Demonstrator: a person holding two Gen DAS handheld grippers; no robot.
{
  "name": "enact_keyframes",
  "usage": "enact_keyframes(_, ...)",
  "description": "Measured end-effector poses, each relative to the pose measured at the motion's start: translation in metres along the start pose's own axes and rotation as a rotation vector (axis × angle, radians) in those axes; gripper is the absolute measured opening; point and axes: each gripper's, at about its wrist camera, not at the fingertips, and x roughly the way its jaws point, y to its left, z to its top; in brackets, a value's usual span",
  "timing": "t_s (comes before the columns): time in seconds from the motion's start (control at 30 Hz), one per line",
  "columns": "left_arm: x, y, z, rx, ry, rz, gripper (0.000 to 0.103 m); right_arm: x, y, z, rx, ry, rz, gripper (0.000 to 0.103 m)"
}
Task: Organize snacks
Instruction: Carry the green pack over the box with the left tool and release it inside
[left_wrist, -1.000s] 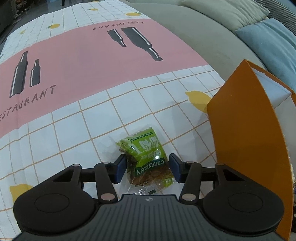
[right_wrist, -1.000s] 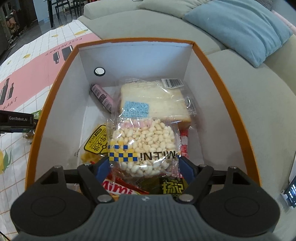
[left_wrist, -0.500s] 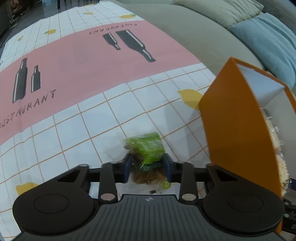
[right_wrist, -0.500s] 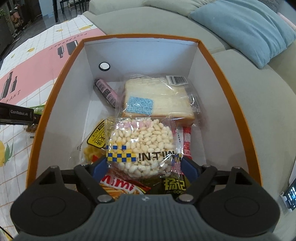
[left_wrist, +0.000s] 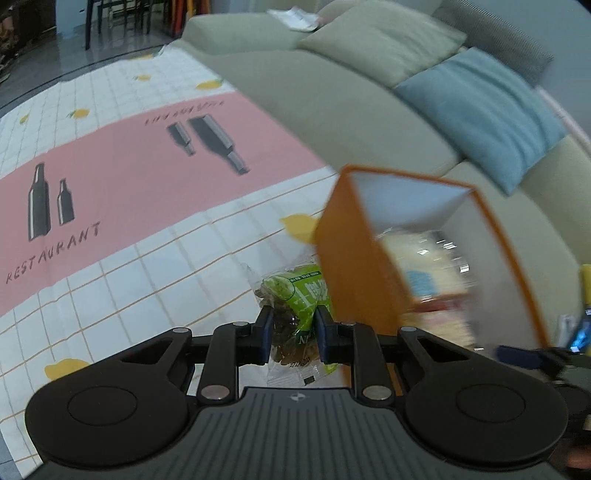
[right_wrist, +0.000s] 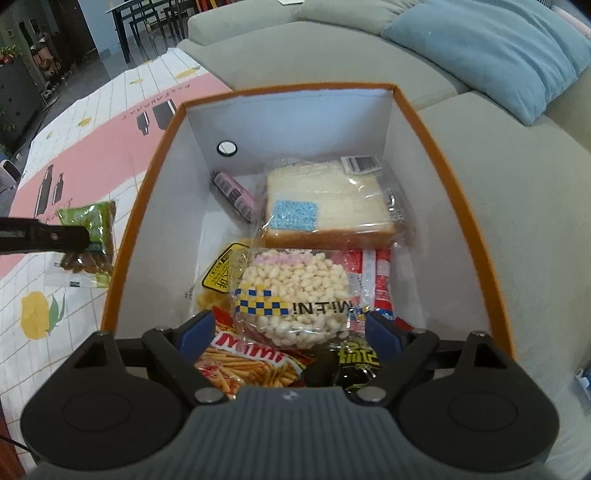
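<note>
My left gripper (left_wrist: 293, 334) is shut on a green raisin packet (left_wrist: 295, 299) and holds it off the tablecloth, just left of the orange box (left_wrist: 351, 266). The packet (right_wrist: 88, 229) and the left fingers (right_wrist: 55, 234) also show in the right wrist view. My right gripper (right_wrist: 290, 334) is open above the near end of the orange box (right_wrist: 454, 177). Below it lies a puffed rice packet (right_wrist: 295, 291), free of the jaws. The box also holds wrapped bread (right_wrist: 325, 206), a pink stick (right_wrist: 234, 192), a fries packet (right_wrist: 247, 363) and other snacks.
The box stands at the edge of a checked and pink tablecloth (left_wrist: 110, 192), against a grey-green sofa (right_wrist: 517, 177) with a blue cushion (right_wrist: 491, 48). Dark chairs (right_wrist: 147, 22) stand far behind.
My left gripper closed on the raisin packet and lifted it toward the box. My right gripper let go of the puffed rice packet, opened wide and drew back a little.
</note>
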Motion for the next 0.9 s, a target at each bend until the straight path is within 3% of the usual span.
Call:
enact_keyframes(0.13,-0.029,-0.027,0.011,0.069,-0.042,-0.063,0.026,-0.007,-0.008,0.000,0.006,0.014,0.086,0.077)
enact_keyframes(0.23,-0.039,-0.056,0.020,0.165,-0.060,-0.106,0.026,-0.010,-0.011,0.001,-0.013,0.028,0.104,0.074)
enact_keyframes(0.47,0.001,-0.113,0.036,0.336,0.042,-0.133,0.026,-0.022,-0.034,0.015,-0.034,0.004,0.130,0.066)
enact_keyframes(0.57,0.033,-0.127,0.036,0.406,0.100,-0.063,0.026,-0.022,-0.040,0.019,-0.068,0.006,0.108,0.059)
enact_keyframes(0.63,0.051,-0.134,0.034,0.447,0.123,-0.007,0.026,-0.019,-0.043,0.020,-0.085,0.019,0.093,0.049)
enact_keyframes(0.7,0.064,-0.137,0.031,0.479,0.142,0.025,0.026,-0.015,-0.045,0.020,-0.098,0.030,0.084,0.047)
enact_keyframes(0.9,0.087,-0.146,0.027,0.576,0.179,0.157,0.027,0.007,-0.040,0.022,-0.108,0.091,0.173,0.042)
